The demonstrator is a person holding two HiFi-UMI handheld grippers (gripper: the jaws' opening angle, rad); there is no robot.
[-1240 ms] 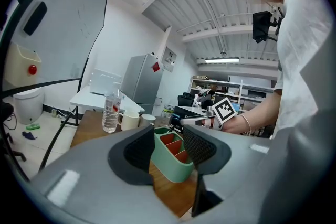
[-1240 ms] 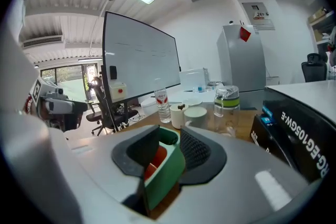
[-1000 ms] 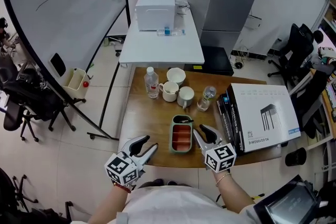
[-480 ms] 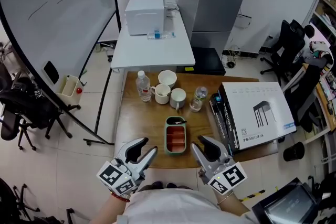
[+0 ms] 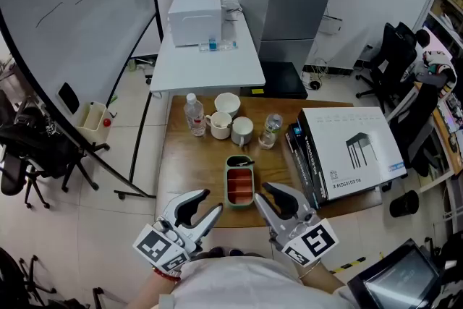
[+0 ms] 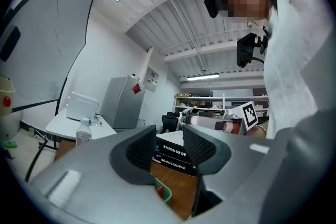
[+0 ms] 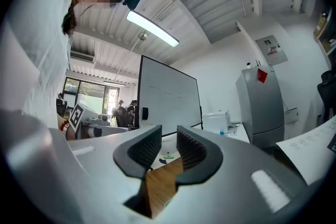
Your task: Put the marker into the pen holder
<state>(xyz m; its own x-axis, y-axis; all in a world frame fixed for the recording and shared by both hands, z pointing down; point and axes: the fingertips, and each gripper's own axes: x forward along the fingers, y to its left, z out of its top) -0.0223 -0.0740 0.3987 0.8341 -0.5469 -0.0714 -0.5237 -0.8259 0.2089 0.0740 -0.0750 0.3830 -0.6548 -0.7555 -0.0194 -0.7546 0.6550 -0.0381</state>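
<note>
A green oblong tray (image 5: 239, 181) with red inside lies on the wooden table (image 5: 194, 164), and a dark marker-like thing (image 5: 244, 163) rests across its far end. Two white mugs (image 5: 241, 131) and a white bowl (image 5: 227, 104) stand beyond it. My left gripper (image 5: 205, 205) hovers at the table's near edge, left of the tray, open and empty. My right gripper (image 5: 269, 197) is just right of the tray's near end; its jaws are closing with nothing between them. In the left gripper view the jaws (image 6: 169, 144) stand apart over the tray's green corner (image 6: 164, 194). In the right gripper view the right gripper (image 7: 169, 147) shows a narrow gap.
A water bottle (image 5: 192, 114) and a smaller bottle (image 5: 270, 129) stand by the mugs. A large white carton (image 5: 349, 148) on dark boxes fills the table's right side. A white table (image 5: 206, 61) with a white box stands behind, a whiteboard (image 5: 65, 11) at left, office chairs around.
Both grippers have drawn back toward my body and sit lower in the head view. The right gripper's jaws have narrowed. The things on the table have not moved.
</note>
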